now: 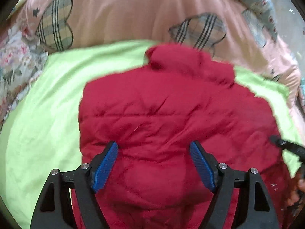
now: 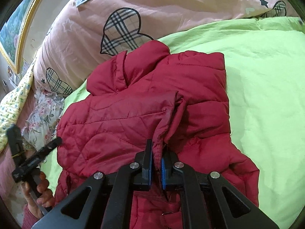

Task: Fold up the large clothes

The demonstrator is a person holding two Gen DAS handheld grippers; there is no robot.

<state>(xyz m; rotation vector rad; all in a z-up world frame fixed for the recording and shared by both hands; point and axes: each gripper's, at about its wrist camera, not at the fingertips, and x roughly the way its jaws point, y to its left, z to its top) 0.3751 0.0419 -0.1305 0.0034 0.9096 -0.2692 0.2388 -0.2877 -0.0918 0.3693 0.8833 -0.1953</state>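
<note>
A dark red puffer jacket [image 1: 162, 114] lies on the green sheet [image 1: 42, 124], collar toward the pink quilt. My left gripper [image 1: 153, 144] hovers over the jacket's lower half, jaws wide open, nothing between the blue pads [image 1: 105, 165]. In the right wrist view the jacket [image 2: 118, 118] is partly folded, one sleeve laid across its body. My right gripper [image 2: 157, 147] is shut on the sleeve cuff [image 2: 160, 133]. The left gripper [image 2: 35, 134] shows at the jacket's left edge, held by a hand [image 2: 42, 189]. The right gripper's tip [image 1: 275, 140] pokes in at the jacket's right edge.
A pink quilt [image 2: 171, 5] with plaid hearts is piled along the far side of the bed. Floral bedding [image 2: 43, 114] lies beside the jacket's left side. A gold-framed picture [image 2: 17, 24] hangs on the wall. Green sheet [image 2: 266, 85] stretches to the right of the jacket.
</note>
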